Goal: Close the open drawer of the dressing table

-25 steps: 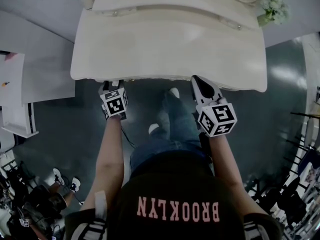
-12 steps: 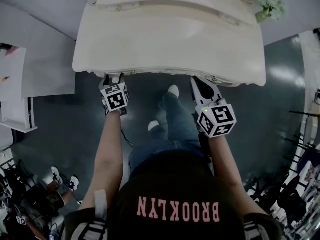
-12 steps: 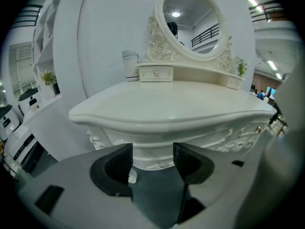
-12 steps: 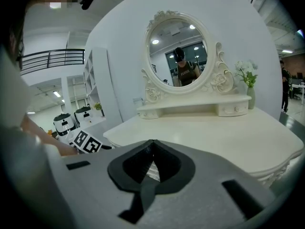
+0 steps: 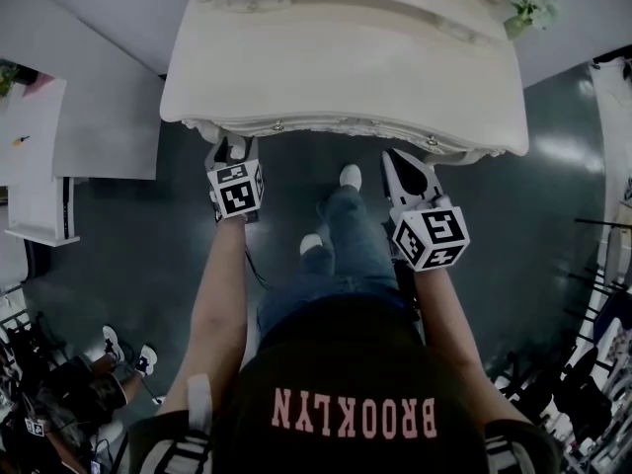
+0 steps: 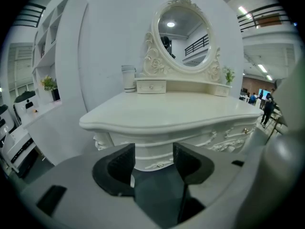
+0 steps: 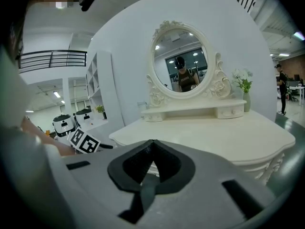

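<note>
The cream dressing table (image 5: 346,67) fills the top of the head view. Its carved drawer front (image 5: 346,126) with small brass knobs (image 5: 278,126) lies flush under the tabletop edge. My left gripper (image 5: 229,149) hangs just short of the front's left part, open, with nothing between its jaws. In the left gripper view (image 6: 153,161) the carved front (image 6: 157,156) shows through the gap. My right gripper (image 5: 392,156) is shut and empty, a little off the front's right part. The right gripper view (image 7: 152,144) looks over the tabletop (image 7: 214,132) to the oval mirror (image 7: 180,61).
The person's legs and white shoes (image 5: 351,176) stand on the dark floor between the grippers. A white shelf unit (image 5: 39,166) is at the left. A vase of flowers (image 5: 528,8) sits at the table's back right, a white jar (image 6: 128,78) at its back left.
A second ago both grippers were up against the table's front edge. Now a strip of floor shows between them and it, and the table sits higher in the view.
</note>
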`<state>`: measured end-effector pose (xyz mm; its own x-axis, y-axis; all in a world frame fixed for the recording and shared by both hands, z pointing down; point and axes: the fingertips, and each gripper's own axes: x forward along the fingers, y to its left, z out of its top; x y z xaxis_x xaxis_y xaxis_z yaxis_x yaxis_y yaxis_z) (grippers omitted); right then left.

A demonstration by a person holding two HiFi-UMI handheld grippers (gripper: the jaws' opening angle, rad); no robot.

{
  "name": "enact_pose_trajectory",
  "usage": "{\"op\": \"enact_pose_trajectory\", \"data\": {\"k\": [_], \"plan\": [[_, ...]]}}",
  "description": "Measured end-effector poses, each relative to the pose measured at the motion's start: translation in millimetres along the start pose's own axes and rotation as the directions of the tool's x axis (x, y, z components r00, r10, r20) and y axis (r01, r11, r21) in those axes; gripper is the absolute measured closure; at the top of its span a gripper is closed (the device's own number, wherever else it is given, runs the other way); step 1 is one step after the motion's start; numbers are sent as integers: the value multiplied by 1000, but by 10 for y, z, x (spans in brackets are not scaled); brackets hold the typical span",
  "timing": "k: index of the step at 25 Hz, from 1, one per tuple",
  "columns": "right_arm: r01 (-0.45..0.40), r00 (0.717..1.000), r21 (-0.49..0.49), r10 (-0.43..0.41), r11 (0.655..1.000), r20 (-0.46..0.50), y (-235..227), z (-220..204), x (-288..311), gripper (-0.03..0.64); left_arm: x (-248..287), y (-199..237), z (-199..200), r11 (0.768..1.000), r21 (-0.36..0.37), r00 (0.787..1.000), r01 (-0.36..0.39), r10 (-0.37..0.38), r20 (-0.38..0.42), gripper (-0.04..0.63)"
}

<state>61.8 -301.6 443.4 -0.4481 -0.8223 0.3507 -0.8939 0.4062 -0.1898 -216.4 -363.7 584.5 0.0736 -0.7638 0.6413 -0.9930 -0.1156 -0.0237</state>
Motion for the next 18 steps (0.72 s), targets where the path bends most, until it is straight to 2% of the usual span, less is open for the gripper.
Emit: {"op": "enact_pose_trajectory", "data": {"k": [4,12,16,18], "plan": [[4,1000,2,-4,1000,11,123,-41,-116,620,-151,-34,22,999,9,999,38,-38,24,374],[20,999,-11,-19,1000,29,369,-45,-324,620,-513,38,137,999,3,993,42,-42,114,576],[13,1000,-53,-11,999,25,513,-6,-381,620,-715,21,203,996,29,983,79,-83,161,590],[11,1000,-74,-10,997,24,575,8,-387,620,-817,55,252,995,17,976,94,-95,196,591]]}}
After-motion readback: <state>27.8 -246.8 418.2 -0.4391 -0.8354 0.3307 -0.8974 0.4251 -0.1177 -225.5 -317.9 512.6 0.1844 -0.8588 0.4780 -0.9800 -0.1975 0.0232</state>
